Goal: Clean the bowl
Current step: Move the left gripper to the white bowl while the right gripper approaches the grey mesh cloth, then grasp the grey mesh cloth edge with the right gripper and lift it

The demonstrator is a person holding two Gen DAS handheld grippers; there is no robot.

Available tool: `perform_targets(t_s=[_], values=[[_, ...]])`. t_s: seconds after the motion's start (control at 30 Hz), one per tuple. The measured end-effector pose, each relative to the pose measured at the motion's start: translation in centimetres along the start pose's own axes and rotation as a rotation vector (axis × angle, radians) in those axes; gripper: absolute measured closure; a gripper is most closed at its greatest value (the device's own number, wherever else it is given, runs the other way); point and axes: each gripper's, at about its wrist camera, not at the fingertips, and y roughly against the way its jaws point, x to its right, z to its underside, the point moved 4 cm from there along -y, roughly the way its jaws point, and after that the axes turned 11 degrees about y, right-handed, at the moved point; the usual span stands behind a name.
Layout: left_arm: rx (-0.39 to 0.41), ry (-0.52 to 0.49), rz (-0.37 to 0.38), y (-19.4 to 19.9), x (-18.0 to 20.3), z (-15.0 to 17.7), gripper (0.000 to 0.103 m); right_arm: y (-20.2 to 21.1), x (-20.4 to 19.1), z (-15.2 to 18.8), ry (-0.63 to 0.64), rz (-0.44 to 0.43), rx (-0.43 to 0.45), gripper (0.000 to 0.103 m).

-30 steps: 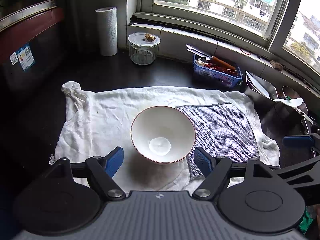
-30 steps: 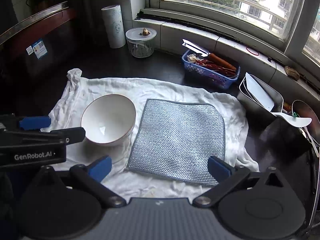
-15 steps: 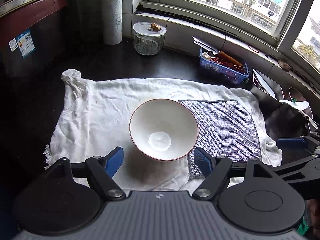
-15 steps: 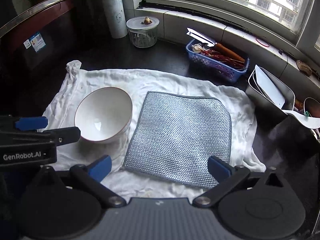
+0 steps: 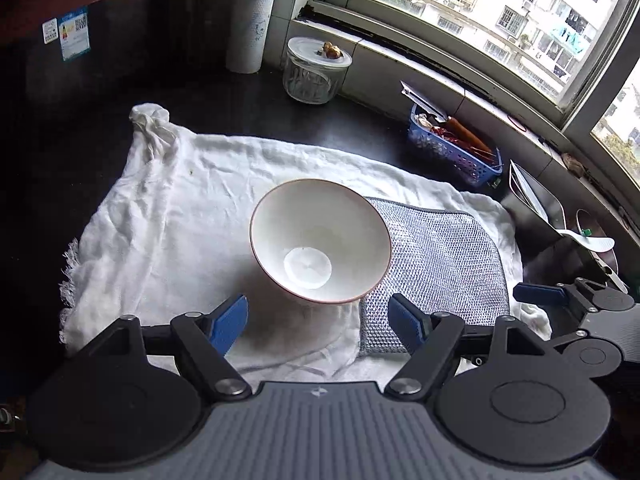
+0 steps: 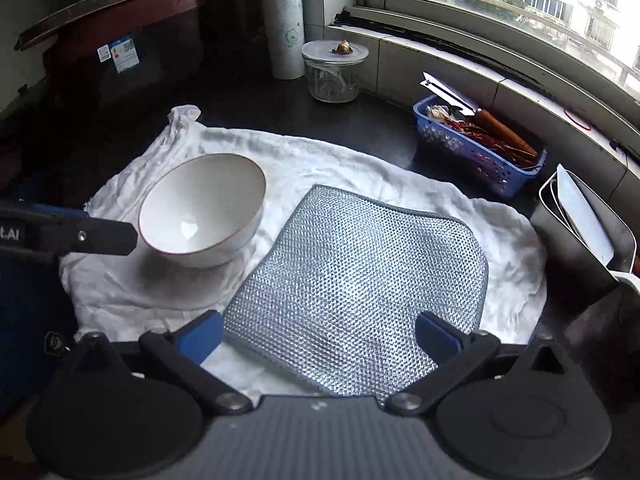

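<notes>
A white bowl (image 5: 320,240) with a thin red rim stands upright on a white cloth (image 5: 180,208); it shows at the left in the right wrist view, bowl (image 6: 204,208). A silver mesh scouring cloth (image 6: 356,296) lies flat to its right, mesh cloth (image 5: 440,264). My left gripper (image 5: 318,322) is open, its blue pads just short of the bowl's near side. My right gripper (image 6: 320,336) is open over the mesh cloth's near edge, holding nothing. The left gripper's finger (image 6: 96,236) reaches in beside the bowl's left rim.
A dark counter runs under a curved window. At the back stand a paper towel roll (image 5: 250,24) and a lidded glass jar (image 5: 316,70). A blue basket (image 5: 456,148) of utensils and a steel container (image 6: 580,236) sit at the right.
Both grippers have moved forward and lower toward the cloth; the bowl and mesh cloth appear larger. The bowl and the cloths have not shifted. Both grippers stay open.
</notes>
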Motion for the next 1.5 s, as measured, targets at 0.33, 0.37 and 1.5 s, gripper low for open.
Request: perform_targets(t_s=[0.33,0.37,1.5], values=[[-0.068,-0.082,0.073,-2.1,-0.9,-2.1,0.026,-2.2,5.7,0.7,-0.194,0.122,0.004,0.004],[-0.07,-0.089,0.08,-2.2,-1.1,-2.4,0.026,-2.4,6.3,0.5,-0.212,0.129,-0.002,0.006],[-0.185,-0.103,0.265,-5.4,-5.9,-7.7,0.026,-5.5,0.5,-4.2,-0.144,0.06,-0.12,0.097]])
